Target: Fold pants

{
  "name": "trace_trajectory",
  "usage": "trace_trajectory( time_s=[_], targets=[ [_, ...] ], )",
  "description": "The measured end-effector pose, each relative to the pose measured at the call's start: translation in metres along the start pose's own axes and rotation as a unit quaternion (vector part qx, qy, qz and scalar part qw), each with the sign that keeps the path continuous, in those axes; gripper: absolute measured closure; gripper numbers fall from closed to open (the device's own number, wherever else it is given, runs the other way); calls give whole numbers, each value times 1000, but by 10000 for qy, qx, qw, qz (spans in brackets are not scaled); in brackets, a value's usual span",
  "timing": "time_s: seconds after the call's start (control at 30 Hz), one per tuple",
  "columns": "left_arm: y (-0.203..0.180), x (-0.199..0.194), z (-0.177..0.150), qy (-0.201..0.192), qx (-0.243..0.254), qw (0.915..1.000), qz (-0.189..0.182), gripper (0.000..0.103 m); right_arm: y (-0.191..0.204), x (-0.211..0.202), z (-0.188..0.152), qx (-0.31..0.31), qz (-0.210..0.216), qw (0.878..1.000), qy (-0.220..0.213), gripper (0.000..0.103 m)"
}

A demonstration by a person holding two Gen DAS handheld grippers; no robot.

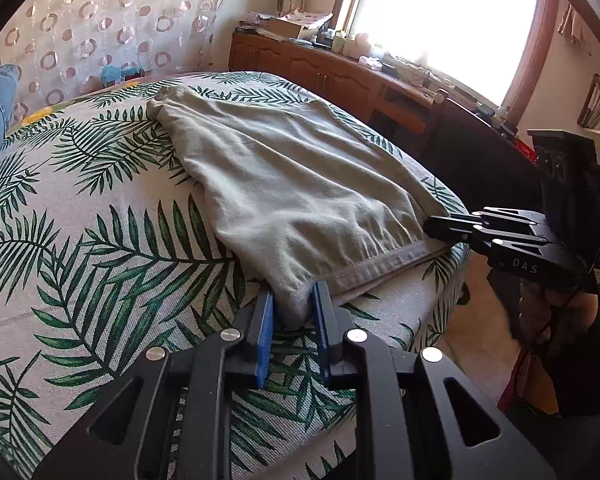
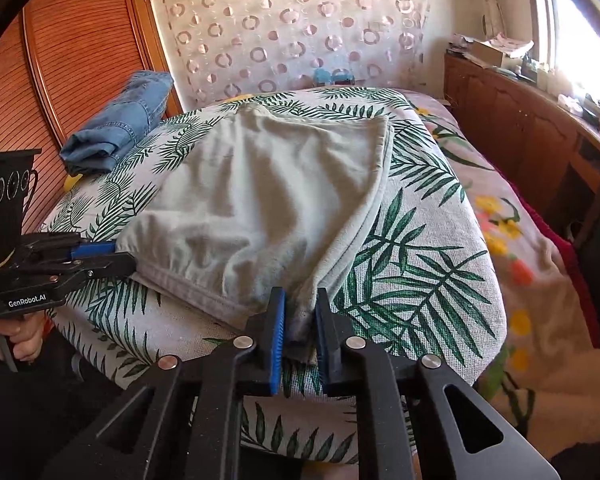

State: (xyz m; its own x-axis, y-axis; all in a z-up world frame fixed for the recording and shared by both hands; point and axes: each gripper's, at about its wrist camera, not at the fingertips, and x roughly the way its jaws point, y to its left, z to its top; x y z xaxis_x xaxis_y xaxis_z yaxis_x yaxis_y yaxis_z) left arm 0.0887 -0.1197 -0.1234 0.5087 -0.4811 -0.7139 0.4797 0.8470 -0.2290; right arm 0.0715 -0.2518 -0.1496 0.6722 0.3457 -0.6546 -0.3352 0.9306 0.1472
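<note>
Nearest in the left wrist view, the left gripper (image 1: 293, 308) has its jaws pinching the near left corner of the pale green pants (image 1: 296, 184), the cloth bunched between the blue pads. In the right wrist view the right gripper (image 2: 300, 316) likewise has its jaws pressed onto the near right corner, fabric caught between its pads. No earlier look is on hand, so I say nothing of how they got there.

The relation that matters: the hemmed near edge of the pants runs crosswise between the two grippers, and the rest of the garment stretches away from both toward 12 o'clock, up the bed (image 2: 440, 240). Its long axis looks to run near to far, though the fisheye bends things. Each hand sits at its own corner, neither nearer than the other, so I judge the coming fold would carry this edge away toward the far end.

Counted: two grippers, one pair of pale green pants already doubled in layers, and one pair of folded blue jeans (image 2: 120, 132) lying well apart at about 10 o'clock in the right wrist view.
</note>
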Motion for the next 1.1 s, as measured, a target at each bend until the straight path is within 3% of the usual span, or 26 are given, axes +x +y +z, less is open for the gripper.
trace_trajectory(
  time_s=[0.23, 0.53, 0.83, 1.1],
  targets=[
    [-2, -17, 5, -292, 29, 9996, 52, 89, 4, -9, 1, 107, 169, 9995, -260, 96],
    [-4, -73, 28, -979, 21, 9952, 96, 90, 19, -40, 25, -158, 326, 9962, -796, 96],
    [-10, -152, 67, -1870, 330, 9811, 371, 91, 53, -85, 69, -715, 420, 9837, -1594, 96],
    [-19, -206, 83, -2425, 506, 9674, 527, 91, 81, -131, 92, -1070, 641, 9682, -2168, 96]
  ],
)
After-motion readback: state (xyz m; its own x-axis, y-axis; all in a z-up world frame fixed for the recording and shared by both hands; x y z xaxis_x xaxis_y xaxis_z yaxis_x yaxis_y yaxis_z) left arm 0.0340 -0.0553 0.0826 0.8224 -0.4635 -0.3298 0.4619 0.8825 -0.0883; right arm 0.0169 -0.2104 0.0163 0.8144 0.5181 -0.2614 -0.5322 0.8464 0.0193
